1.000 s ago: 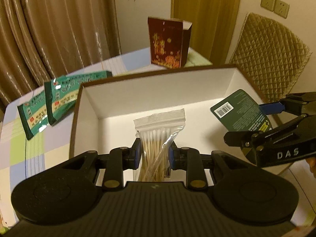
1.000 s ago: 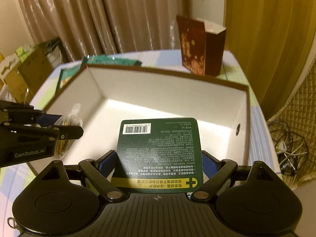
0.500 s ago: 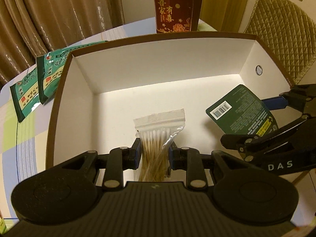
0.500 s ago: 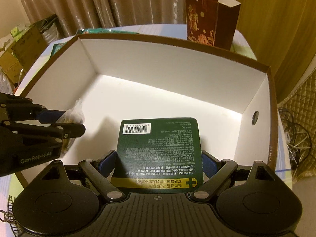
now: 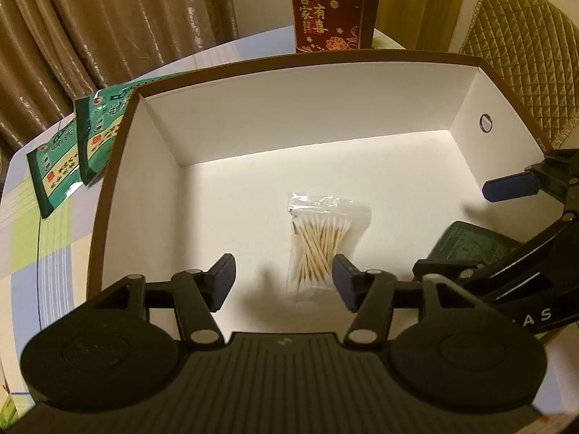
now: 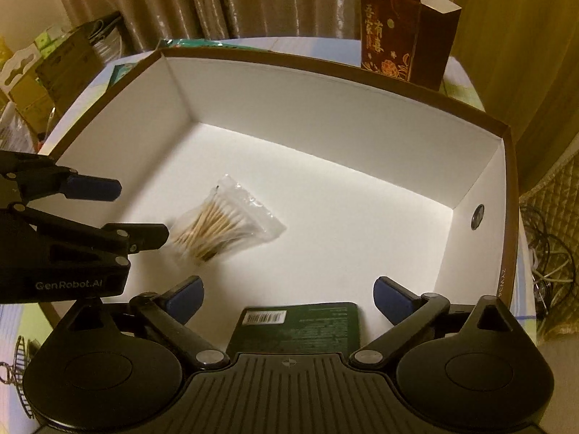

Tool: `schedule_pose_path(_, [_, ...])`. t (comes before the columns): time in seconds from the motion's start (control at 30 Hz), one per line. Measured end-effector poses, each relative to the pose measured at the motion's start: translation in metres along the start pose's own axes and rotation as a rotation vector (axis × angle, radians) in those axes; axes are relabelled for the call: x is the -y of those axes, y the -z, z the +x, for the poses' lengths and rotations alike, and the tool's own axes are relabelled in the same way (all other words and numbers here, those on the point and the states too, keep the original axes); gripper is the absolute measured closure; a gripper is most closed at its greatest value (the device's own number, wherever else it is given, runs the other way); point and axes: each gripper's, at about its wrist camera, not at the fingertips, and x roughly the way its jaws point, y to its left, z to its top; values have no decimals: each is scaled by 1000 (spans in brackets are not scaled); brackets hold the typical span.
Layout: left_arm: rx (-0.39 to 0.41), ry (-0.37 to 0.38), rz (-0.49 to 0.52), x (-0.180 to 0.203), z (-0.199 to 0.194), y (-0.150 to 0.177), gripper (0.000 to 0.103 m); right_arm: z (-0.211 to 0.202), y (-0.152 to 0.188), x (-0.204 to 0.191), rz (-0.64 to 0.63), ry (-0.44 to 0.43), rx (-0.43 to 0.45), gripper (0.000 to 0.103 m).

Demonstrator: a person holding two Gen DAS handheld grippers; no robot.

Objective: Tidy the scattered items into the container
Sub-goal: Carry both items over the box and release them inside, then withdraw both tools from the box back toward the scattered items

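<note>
A large white box with a brown rim (image 5: 296,58) (image 6: 325,68) sits on the table. A clear bag of cotton swabs (image 5: 322,244) (image 6: 220,226) lies on the box floor. A dark green packet (image 6: 300,327) (image 5: 466,244) lies on the floor near the box's front right. My left gripper (image 5: 284,282) (image 6: 141,211) is open and empty above the swab bag. My right gripper (image 6: 287,298) (image 5: 466,228) is open and empty above the green packet.
Two teal sachets (image 5: 72,148) lie on the table left of the box. A dark red carton (image 5: 327,9) (image 6: 401,29) stands behind the box. A quilted chair (image 5: 524,68) is at the right. Cardboard boxes (image 6: 47,68) and cables (image 6: 546,249) lie beyond the table.
Both grippers opened. The swab bag dropped from my left gripper onto the box floor, and the green packet dropped from my right gripper onto the floor.
</note>
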Motion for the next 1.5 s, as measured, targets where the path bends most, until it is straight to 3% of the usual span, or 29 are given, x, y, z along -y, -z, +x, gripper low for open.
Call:
schedule_pose_path(0.27, [-2, -15, -25, -1, -13, 7, 36, -17, 6, -6, -39, -12, 33, 2])
schedule_pose_path(0.73, [87, -37, -100, 5, -77, 27, 36, -81, 30, 1, -50, -39, 200, 2])
schedule_pose_path(1.07, [155, -39, -142, 8, -135, 66, 35, -127, 66, 1, 13, -71, 302, 2])
schedule_pose_path(1.5, [163, -45, -135, -25, -177, 127, 35, -148, 114, -36, 146, -26, 306, 2])
